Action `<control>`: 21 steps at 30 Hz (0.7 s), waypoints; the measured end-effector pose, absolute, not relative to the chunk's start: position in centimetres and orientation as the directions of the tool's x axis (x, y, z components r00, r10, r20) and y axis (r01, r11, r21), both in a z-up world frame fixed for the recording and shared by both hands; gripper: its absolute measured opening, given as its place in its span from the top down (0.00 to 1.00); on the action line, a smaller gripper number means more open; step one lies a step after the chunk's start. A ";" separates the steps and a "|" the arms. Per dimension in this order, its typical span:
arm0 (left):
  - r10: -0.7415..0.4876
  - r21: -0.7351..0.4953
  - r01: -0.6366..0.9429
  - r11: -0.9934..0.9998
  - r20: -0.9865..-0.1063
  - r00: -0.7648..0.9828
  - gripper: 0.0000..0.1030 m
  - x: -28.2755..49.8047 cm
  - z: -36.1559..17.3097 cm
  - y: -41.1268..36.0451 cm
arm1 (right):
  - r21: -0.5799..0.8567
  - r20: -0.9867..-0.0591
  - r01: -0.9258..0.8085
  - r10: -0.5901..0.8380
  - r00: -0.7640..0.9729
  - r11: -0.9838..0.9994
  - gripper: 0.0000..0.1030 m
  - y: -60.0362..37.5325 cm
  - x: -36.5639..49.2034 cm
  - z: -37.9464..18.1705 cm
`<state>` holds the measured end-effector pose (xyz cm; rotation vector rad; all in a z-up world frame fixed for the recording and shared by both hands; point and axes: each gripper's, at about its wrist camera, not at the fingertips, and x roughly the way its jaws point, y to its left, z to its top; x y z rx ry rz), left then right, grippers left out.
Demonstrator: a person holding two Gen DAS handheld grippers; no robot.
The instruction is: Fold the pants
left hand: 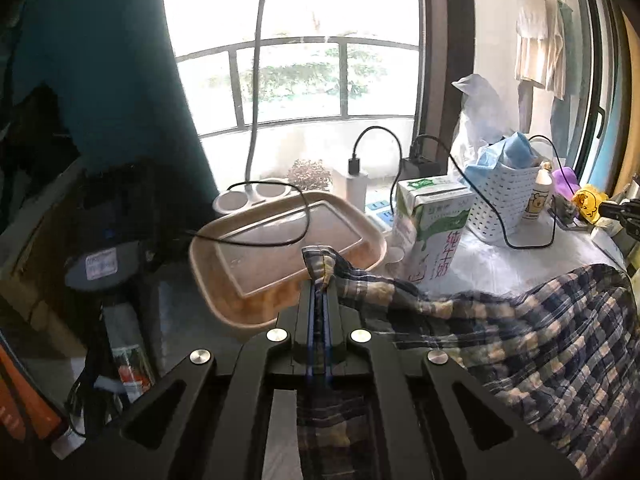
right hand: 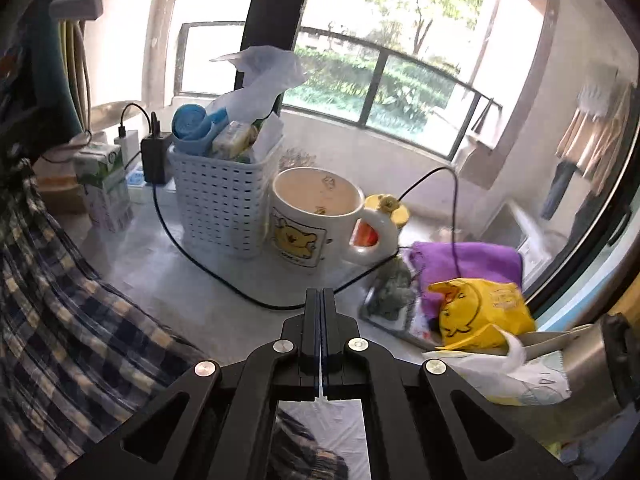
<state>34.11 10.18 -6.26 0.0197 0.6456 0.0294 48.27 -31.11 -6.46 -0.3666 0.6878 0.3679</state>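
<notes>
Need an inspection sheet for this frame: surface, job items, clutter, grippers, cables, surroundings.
Surface: pale tabletop, crowded along the window side.
Job's things: plaid pants, draped over the table edge, one bunched corner lifted.
Clutter: white basket stuffed with bags; bear mug; milk carton; beige tray; purple cloth; yellow bag; small bottle.
Grippers: left gripper shut on the pants corner; right gripper fingers together, no cloth seen between the tips.
Cables: black cable loops across the table in front of the basket; another black cable lies over the tray.
Surroundings: window with railing, greenery outside; hanging laundry.
</notes>
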 end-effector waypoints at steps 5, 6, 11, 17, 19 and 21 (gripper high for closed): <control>0.059 0.063 -0.026 0.998 -0.609 0.791 0.98 32.6 -6.6 9.8 | -0.155 -0.753 -0.513 0.235 0.614 0.844 0.98 -30.9 46.9 -8.3; 0.065 0.062 -0.035 0.997 -0.611 0.789 0.98 32.0 -6.7 10.1 | -0.111 -0.777 -0.523 0.254 0.576 0.845 0.85 -31.6 46.8 -9.1; 0.081 0.029 -0.081 0.996 -0.628 0.774 0.98 29.5 -7.6 11.4 | -0.046 -0.815 -0.485 0.248 0.523 0.873 0.18 -34.0 46.6 -11.0; 0.064 -0.019 -0.100 0.995 -0.645 0.762 0.98 29.1 -9.4 12.0 | -0.023 -0.886 -0.556 0.240 0.397 0.831 0.52 -33.0 46.5 -14.2; 0.063 -0.021 -0.100 0.995 -0.645 0.761 0.98 29.5 -9.7 12.1 | -0.037 -0.872 -0.574 0.255 0.419 0.818 0.77 -32.2 46.2 -14.0; 0.057 -0.019 -0.089 0.996 -0.633 0.772 0.98 30.1 -9.3 11.9 | -0.134 -0.853 -0.578 0.203 0.481 0.805 0.80 -31.0 46.0 -13.3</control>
